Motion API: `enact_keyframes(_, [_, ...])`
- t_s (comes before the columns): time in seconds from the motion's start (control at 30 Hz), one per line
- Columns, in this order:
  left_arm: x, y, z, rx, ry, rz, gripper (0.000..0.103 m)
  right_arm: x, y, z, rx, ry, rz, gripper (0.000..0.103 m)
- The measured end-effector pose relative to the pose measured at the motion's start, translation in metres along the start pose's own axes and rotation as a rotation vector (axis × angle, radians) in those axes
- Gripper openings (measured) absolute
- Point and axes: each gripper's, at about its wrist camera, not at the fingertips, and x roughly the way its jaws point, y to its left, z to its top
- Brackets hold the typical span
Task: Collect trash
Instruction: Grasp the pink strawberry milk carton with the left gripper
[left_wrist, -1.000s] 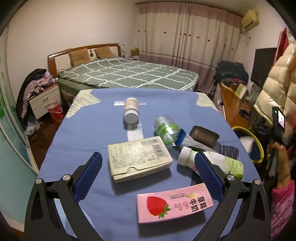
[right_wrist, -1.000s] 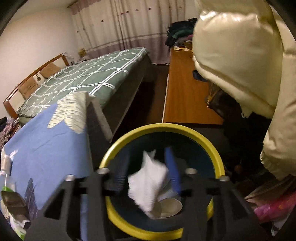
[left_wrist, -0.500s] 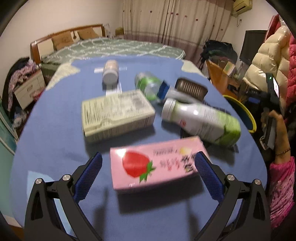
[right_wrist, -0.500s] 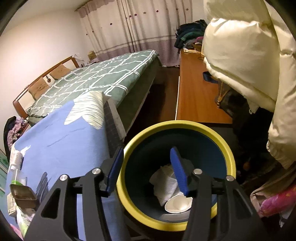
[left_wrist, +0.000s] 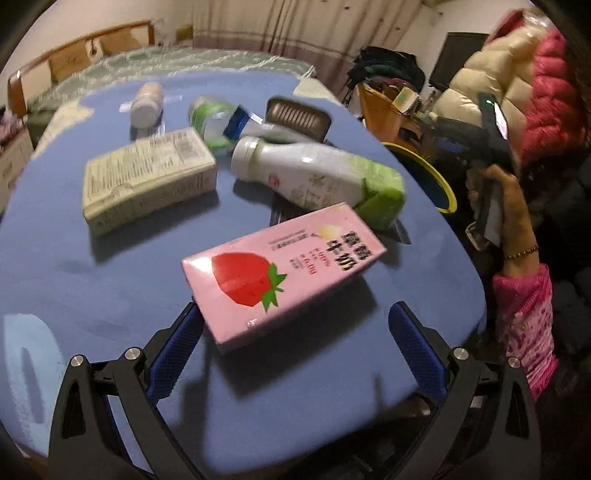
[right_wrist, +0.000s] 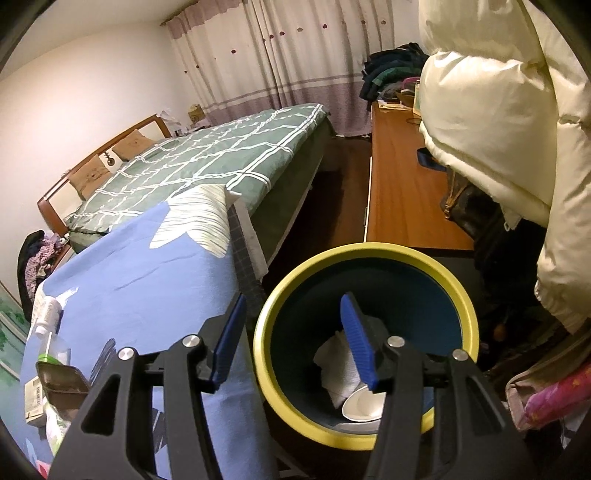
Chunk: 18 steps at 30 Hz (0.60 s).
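Fingers first: the left gripper (left_wrist: 293, 334) has its blue fingers (left_wrist: 173, 349) spread wide and empty, low over the near edge of the bench (left_wrist: 92, 280). The pink strawberry milk carton (left_wrist: 282, 267) lies flat at 12 o'clock from it, angled so one end points toward the left finger, not yet between them.

Going left to right across the blue cloth: a pale cardboard box (left_wrist: 147, 181) at about 10 o'clock, a small capped bottle (left_wrist: 146, 105) way back at 11, a clear plastic bottle with green label (left_wrist: 218, 120), a white and green drink bottle (left_wrist: 317, 177) on its side just behind the carton, and a dark tin (left_wrist: 297, 118) at 1 o'clock.

My guess is the carton's light and probably empty, stiff-ish card that dents if squeezed hard and a bit slick. I'd take it across the narrow width near the middle, which needs a wrist turn first.

Right gripper (right_wrist: 291, 332) is also open and holding nothing, over the yellow-rimmed bin (right_wrist: 369, 251) beside the bench, with crumpled white paper (right_wrist: 336, 362) and a paper cup (right_wrist: 360, 406) down inside.
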Motion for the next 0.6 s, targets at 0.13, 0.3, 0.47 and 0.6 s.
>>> enact_keyframes(0.13, [-0.006, -0.003, 0.015, 0.093, -0.043, 0.04, 0.098, -0.004, -0.001, -0.002, 0.001, -0.004, 0.018, 0.051])
enact_keyframes(0.3, [0.015, -0.008, 0.036, 0.275, -0.018, -0.003, 0.098, -0.01, -0.003, -0.001, -0.001, -0.009, 0.03, 0.052])
enact_keyframes(0.47, [0.043, -0.006, 0.054, 0.385, 0.085, -0.12, 0.098, -0.013, -0.001, 0.0, -0.018, -0.01, 0.034, 0.054])
enact_keyframes(0.6, [0.061, -0.001, 0.058, 0.416, 0.17, -0.16, 0.094, -0.01, 0.0, -0.001, -0.02, -0.003, 0.036, 0.054])
